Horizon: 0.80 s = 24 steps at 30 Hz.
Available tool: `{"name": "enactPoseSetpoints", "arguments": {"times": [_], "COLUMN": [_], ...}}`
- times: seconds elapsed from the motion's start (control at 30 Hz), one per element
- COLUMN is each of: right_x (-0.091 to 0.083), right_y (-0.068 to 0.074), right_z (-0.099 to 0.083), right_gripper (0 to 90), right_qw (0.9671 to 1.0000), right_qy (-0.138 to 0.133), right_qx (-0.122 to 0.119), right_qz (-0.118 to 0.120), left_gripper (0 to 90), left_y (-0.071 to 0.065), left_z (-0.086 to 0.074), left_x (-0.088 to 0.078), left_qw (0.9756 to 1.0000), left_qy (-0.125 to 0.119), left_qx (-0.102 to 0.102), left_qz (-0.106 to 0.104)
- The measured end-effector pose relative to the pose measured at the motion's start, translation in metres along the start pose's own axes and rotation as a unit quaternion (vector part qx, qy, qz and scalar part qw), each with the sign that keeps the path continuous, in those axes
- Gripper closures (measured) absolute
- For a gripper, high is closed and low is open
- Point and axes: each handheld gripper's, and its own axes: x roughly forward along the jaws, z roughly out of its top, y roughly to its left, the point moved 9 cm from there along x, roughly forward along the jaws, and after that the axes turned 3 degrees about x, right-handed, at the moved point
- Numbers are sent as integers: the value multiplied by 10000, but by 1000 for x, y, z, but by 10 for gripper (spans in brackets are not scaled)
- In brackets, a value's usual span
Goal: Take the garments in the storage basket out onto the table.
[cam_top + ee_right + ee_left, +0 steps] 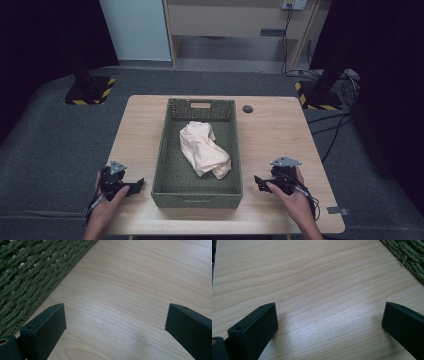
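Note:
A green woven basket [162, 150] stands in the middle of the wooden table [270, 135]. Inside it lies a crumpled cream cloth [204, 149]. My left gripper [136, 186] rests on the table just left of the basket's near corner, held by a hand, its jaws wide open over bare wood [329, 315]. My right gripper [259, 182] sits on the table just right of the basket, also held by a hand and open [116, 322]. The basket's woven wall [27, 277] runs along the left of the right gripper view, and its corner [409, 257] shows in the left gripper view.
A small dark round spot [247, 108] marks the table's far side, right of the basket. Two black stands with yellow-striped bases [90, 90] [320, 95] flank the table on the grey floor. Cables [340, 130] trail at the right.

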Motion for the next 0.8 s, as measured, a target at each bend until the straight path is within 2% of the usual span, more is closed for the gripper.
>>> {"name": "enactPoseSetpoints", "arguments": {"times": [0.37, 0.8], "right_x": [-17, -38], "right_y": [3, 17], "right_z": [14, 40], "right_gripper": [35, 35], "right_qw": [9999, 9990], "right_qy": [-125, -249], "right_qx": [-116, -349], "right_qz": [14, 92], "left_gripper": [0, 0], "left_y": [0, 0], "left_z": [0, 0], "left_x": [0, 0], "left_qw": [10000, 10000], "left_qy": [0, 1], "left_qx": [1, 3], "left_qz": [0, -1]}}
